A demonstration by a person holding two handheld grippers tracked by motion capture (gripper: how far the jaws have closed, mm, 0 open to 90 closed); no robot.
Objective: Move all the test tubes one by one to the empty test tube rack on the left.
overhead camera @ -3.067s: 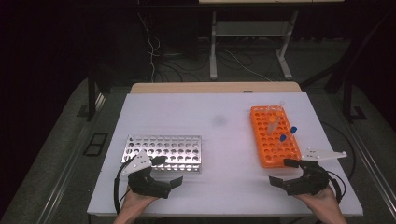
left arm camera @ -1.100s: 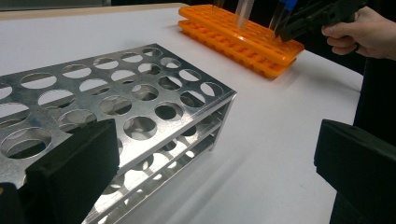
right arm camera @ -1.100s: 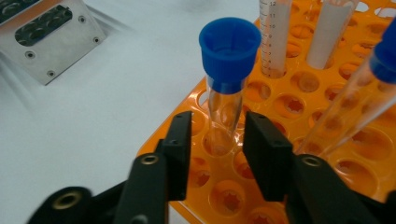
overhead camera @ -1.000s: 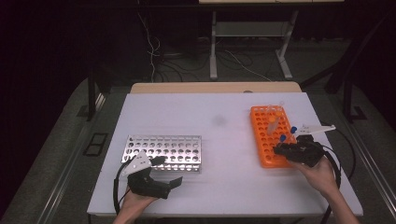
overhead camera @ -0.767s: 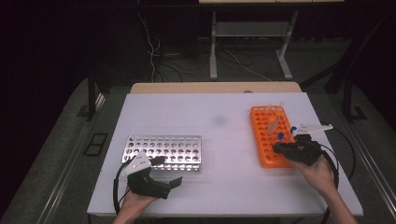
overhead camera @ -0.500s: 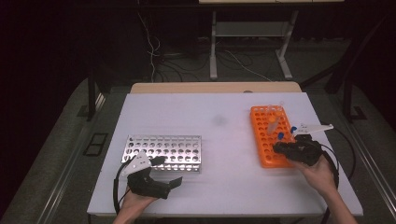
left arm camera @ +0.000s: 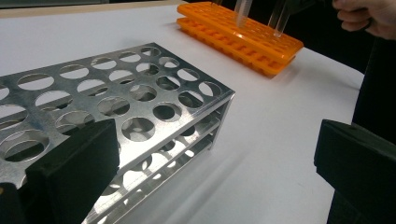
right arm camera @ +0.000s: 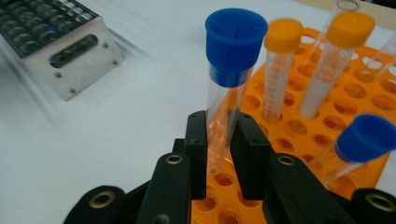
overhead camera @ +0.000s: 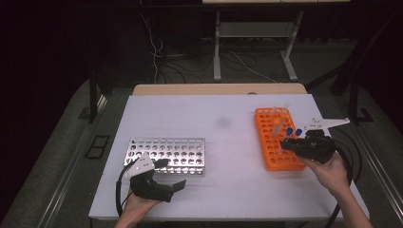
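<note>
White table [overhead camera: 223, 142] took up the centre of the high view. Metal rack [overhead camera: 166, 155] sat lower left of centre, orange rack [overhead camera: 278, 142] right of centre, the two well apart.

Left gripper [overhead camera: 164, 183] was at the bottom left of the high view, just below the metal rack's near edge. In the left gripper view its jaws stood wide apart at the lower left and lower right corners, nothing between them; the metal rack [left arm camera: 116, 121] lay just past the left jaw, touching or not I couldn't tell.

Right gripper [overhead camera: 294, 144] was at the right of the high view, over the orange rack's right edge. In the right gripper view its jaws were closed narrow on the blue-capped tube [right arm camera: 229, 79] at centre frame, clamped on the clear body below the cap. Tube stood near upright, tilted slightly, lower end over the orange rack [right arm camera: 299, 126].

Behind it: two orange-capped tubes [right arm camera: 280, 70] seated in the rack, upper right. Second blue-capped tube [right arm camera: 357, 144] leaned at the lower right.
</note>
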